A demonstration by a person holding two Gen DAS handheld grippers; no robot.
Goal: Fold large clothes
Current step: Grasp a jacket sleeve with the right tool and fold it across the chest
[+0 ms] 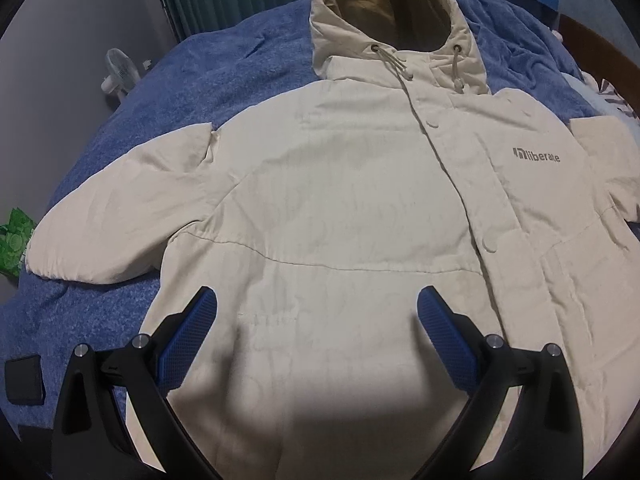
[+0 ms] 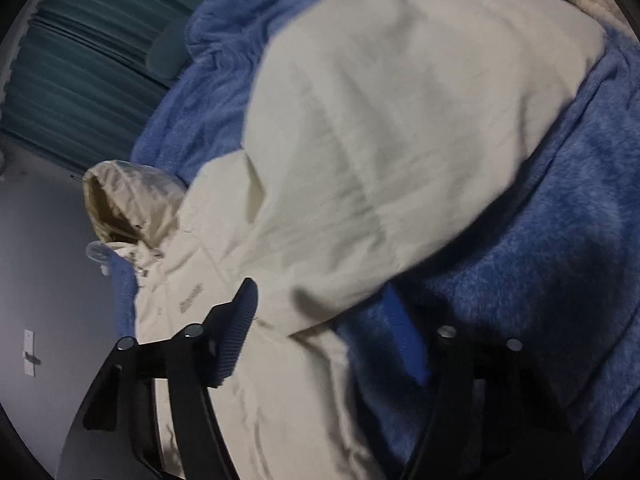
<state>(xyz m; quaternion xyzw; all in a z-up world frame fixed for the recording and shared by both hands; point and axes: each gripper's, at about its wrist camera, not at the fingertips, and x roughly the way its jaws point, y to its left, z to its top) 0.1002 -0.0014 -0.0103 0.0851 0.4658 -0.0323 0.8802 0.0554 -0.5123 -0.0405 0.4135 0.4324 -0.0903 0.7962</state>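
One cream hooded jacket spread on blue blanket, left tongs wide above it

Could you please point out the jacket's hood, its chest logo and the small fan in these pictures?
hood (image 1: 394, 12): left wrist view, on its tan inner lining.
logo (image 1: 536, 155): left wrist view, on the grey lettering.
fan (image 1: 122, 74): left wrist view, on its round grille.

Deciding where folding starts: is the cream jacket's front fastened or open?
Fastened. In the left wrist view the jacket lies spread face up on the blue blanket, placket closed along its snaps.
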